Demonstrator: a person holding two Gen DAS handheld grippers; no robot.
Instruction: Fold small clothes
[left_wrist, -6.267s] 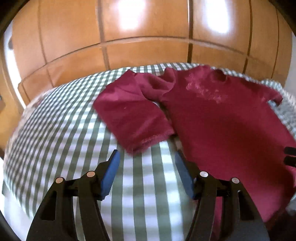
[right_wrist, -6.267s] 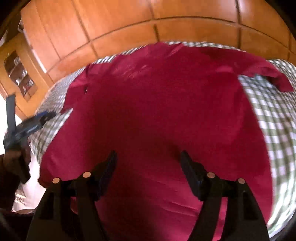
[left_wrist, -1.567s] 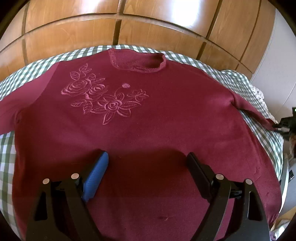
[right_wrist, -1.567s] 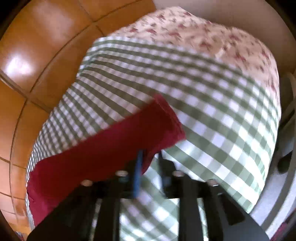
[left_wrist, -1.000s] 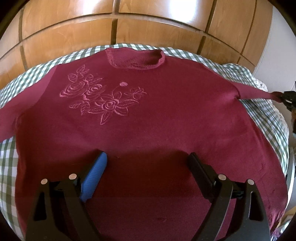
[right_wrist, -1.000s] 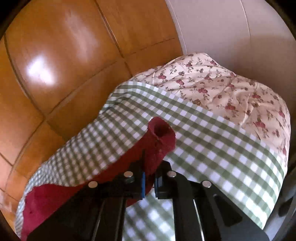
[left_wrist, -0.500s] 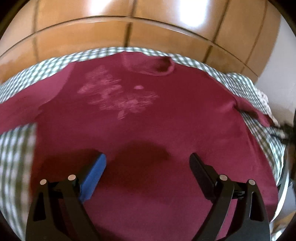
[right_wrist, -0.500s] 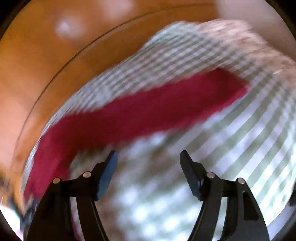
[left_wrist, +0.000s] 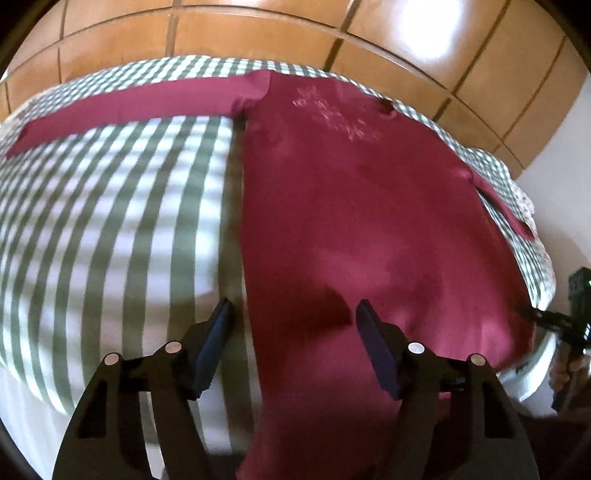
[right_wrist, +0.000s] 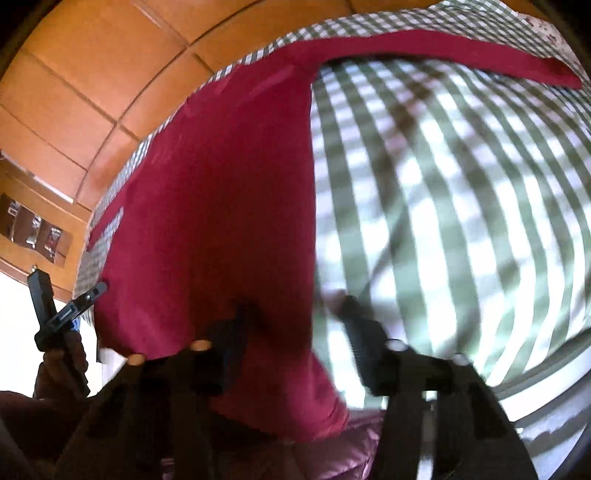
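- One wooden panelled wall (left_wrist: 258, 33), glossy, behind the bed.
- One green-and-white checked bedcover (left_wrist: 110, 229), spread over the bed; a floral-print edge shows at its far right.
- One dark red sweater (left_wrist: 351, 221), lying flat, front up, on the checked bedcover; two sleeves stretched out sideways, one to each side; one pale floral embroidery (left_wrist: 332, 110) on the chest.
- One left gripper (left_wrist: 291, 339), over the sweater's lower left side edge; jaws apart and closing, the edge lying between them, pads not pressing it.
- One right gripper (right_wrist: 291, 332), over the lower right side edge; jaws apart and closing, blurred, fabric between them, no grip visible.
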